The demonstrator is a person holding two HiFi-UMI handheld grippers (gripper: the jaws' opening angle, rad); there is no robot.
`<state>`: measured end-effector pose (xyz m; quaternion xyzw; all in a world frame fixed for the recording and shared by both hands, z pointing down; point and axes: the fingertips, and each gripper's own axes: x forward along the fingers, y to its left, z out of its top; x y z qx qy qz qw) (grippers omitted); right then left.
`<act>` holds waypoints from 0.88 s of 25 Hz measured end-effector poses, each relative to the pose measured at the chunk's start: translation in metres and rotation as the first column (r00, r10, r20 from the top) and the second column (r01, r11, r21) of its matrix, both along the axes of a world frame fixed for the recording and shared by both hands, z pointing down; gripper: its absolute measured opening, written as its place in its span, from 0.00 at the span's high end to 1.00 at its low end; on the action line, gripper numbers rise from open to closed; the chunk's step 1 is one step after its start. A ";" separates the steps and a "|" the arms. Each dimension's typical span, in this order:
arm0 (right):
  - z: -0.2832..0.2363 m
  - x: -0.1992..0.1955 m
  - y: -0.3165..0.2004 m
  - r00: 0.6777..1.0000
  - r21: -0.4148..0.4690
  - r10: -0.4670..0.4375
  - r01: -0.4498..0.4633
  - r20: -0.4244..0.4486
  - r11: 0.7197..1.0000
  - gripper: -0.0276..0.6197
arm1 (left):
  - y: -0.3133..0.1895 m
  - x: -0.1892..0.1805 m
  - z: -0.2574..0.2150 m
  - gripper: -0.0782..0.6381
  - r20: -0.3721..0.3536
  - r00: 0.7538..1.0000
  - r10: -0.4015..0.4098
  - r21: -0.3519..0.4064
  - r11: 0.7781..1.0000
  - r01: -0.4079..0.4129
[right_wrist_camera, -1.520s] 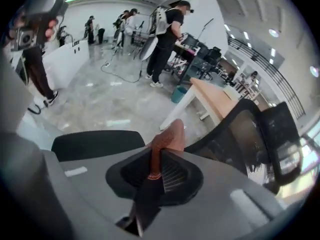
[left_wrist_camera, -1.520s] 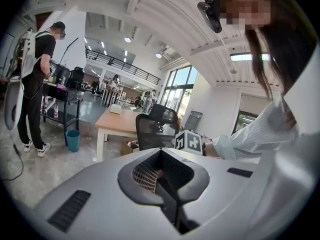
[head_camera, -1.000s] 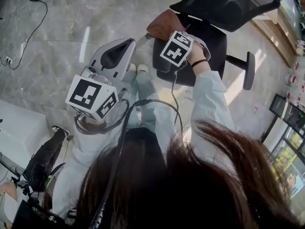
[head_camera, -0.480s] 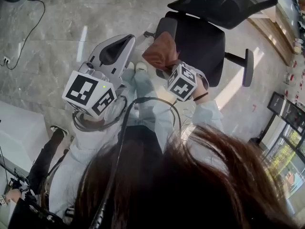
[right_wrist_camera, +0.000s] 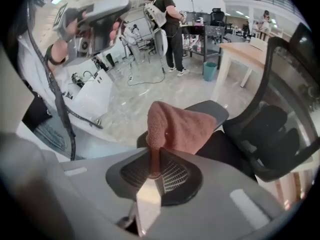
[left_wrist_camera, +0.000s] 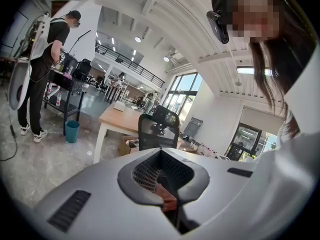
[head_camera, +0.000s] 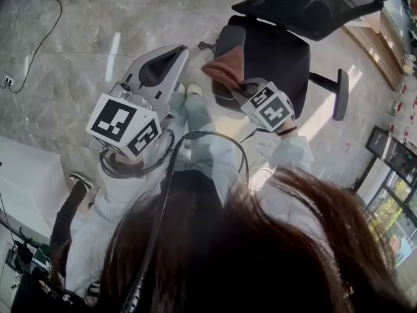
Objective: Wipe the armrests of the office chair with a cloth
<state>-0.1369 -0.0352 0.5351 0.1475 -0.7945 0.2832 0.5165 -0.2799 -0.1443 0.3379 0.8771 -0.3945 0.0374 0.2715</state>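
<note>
Where the right hand-held gripper (right_wrist_camera: 151,171) pinches it, the fuzzy cloth (right_wrist_camera: 182,129) bunches.

- Head view: bright, even daylight — a sunlit patch falls on the glossy floor (head_camera: 65,77) just right of the office chair (head_camera: 273,51), and a paler glare stripe lies well left of it.
- Hair (head_camera: 260,253) below the chair in that view is soft, too near the lens.
- Left gripper view: heavy fisheye with black corners; the windows (left_wrist_camera: 187,91) behind the chair are washed pale, and the ceiling lamps (left_wrist_camera: 137,39) above it show as small hot spots.
- Right gripper view: the same dark rim — the chair's back bows at the right edge, while the cloth (right_wrist_camera: 180,126) in front of it is sharp and softly lit.
</note>
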 end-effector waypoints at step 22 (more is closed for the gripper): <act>0.042 -0.014 -0.136 0.973 0.117 0.002 0.026 -0.232 0.993 0.90 | 0.013 0.002 0.006 0.89 -0.004 1.000 -0.018 0.001 1.000 0.018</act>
